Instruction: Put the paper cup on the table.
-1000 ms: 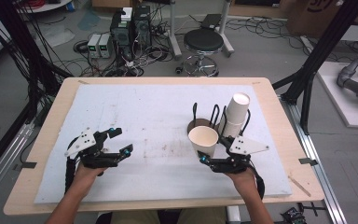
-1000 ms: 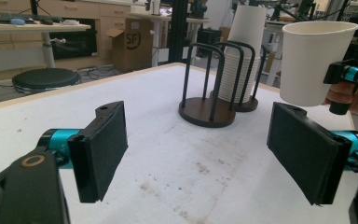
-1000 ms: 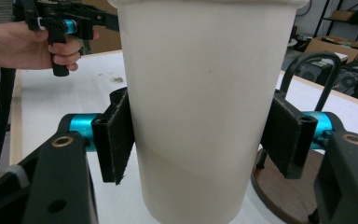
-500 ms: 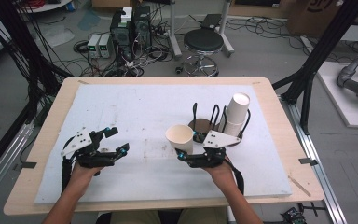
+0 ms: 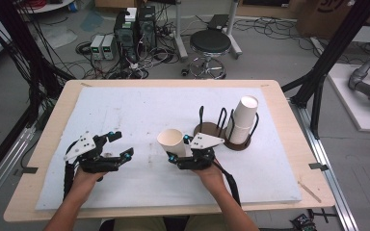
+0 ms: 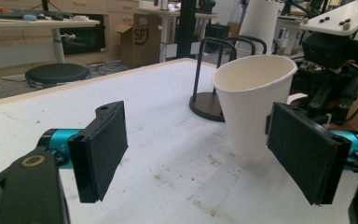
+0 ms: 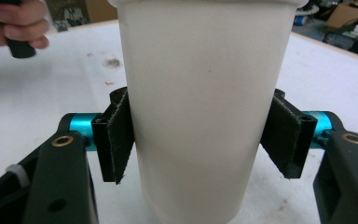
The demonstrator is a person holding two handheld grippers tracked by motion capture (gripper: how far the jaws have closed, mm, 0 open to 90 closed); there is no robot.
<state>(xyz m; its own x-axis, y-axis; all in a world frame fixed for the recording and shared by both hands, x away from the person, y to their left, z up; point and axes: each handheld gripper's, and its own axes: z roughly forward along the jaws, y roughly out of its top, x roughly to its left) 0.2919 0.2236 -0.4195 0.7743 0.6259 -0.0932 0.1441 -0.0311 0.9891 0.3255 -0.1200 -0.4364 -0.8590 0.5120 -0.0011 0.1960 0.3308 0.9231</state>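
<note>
Two grippers over a white mat (image 5: 125,110) on a wooden table (image 5: 53,115), and the one doing the work is the right gripper (image 5: 177,150), just below the middle of the high view. It's clamped on a plain white paper cup (image 5: 172,141), one pad on each side of the cup wall. In the right gripper view the cup (image 7: 200,107) takes up the middle of the frame: smooth, unprinted, tapering narrower toward the bottom, both black pads pressed flat against it. From above it looks tipped a bit, rim leaning to the upper left, pale tan inside.

Left gripper (image 5: 118,144) sits at lower left of the high view with its jaws spread wide and nothing in them. Its own view looks across the mat at the cup (image 6: 254,105) from the side, rolled rim and all, base seemingly just off the mat.

Right of centre there's a dark wire cup rack (image 5: 221,126) on a round base, with a stack of the same white cups (image 5: 243,119) standing in its right half. The held cup is just beside the rack, not touching.
</note>
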